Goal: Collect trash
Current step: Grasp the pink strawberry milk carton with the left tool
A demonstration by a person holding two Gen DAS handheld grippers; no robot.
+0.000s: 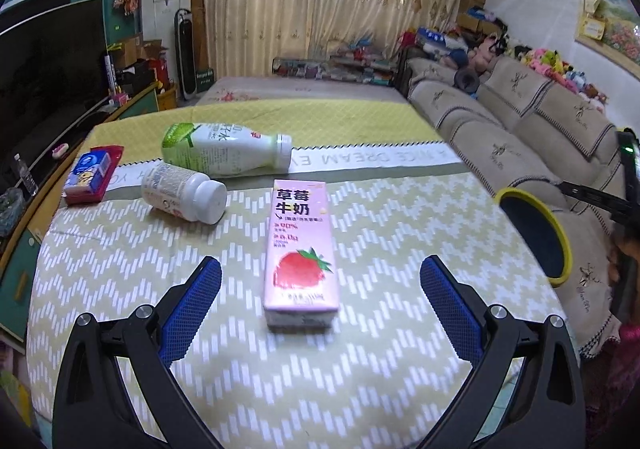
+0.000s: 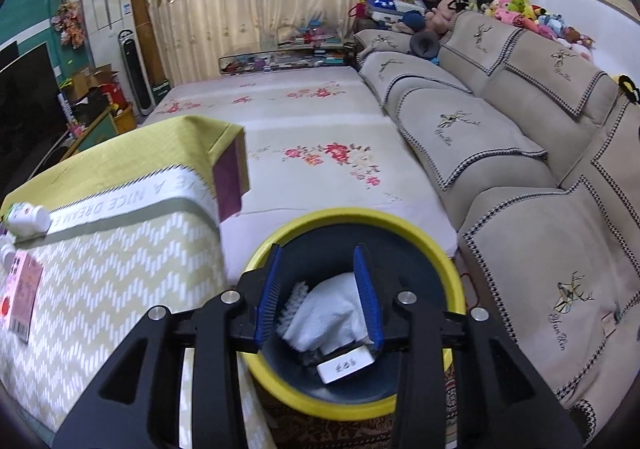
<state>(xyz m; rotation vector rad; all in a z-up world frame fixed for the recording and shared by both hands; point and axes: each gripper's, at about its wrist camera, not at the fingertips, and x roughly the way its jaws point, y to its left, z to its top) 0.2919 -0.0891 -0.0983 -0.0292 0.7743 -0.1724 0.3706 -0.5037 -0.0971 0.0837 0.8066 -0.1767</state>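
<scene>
Zigzag-patterned cloth covers the counter (image 1: pixel 120 269) in your left wrist view, with a sofa to the right and a curtained wall beyond. Your left gripper (image 1: pixel 320 281) has its jaws wide apart and holds nothing. The pink strawberry milk carton (image 1: pixel 301 255) lies flat between them, lengthwise and almost centred, with clear cloth on both sides of it. Farther back lie a small white pill bottle (image 1: pixel 186 195) and a larger green-and-white drink bottle (image 1: pixel 224 153), both on their sides, and a blue tissue pack (image 1: pixel 88 171) on a red wrapper near the far left edge. The yellow-rimmed bin (image 1: pixel 560 241) sits off the counter's right edge. By the look of it, this hand is lining up on the carton: your next move would be to go lower and forward, then close across the carton's narrow width.

Over in the right wrist view, a flowered mattress and the sofa fill the background, and your right gripper (image 2: pixel 318 289) hangs directly over the bin (image 2: pixel 452 265). Its jaws stand partly apart. White crumpled tissue (image 2: pixel 332 313) shows between them; whether the right-hand pad touches it I cannot tell, and it seems to lie in the bin with a small white labelled box (image 2: pixel 346 365). That drop looks finished, so this hand should lift clear and return to the counter (image 2: pixel 100 269) for the bottles.
</scene>
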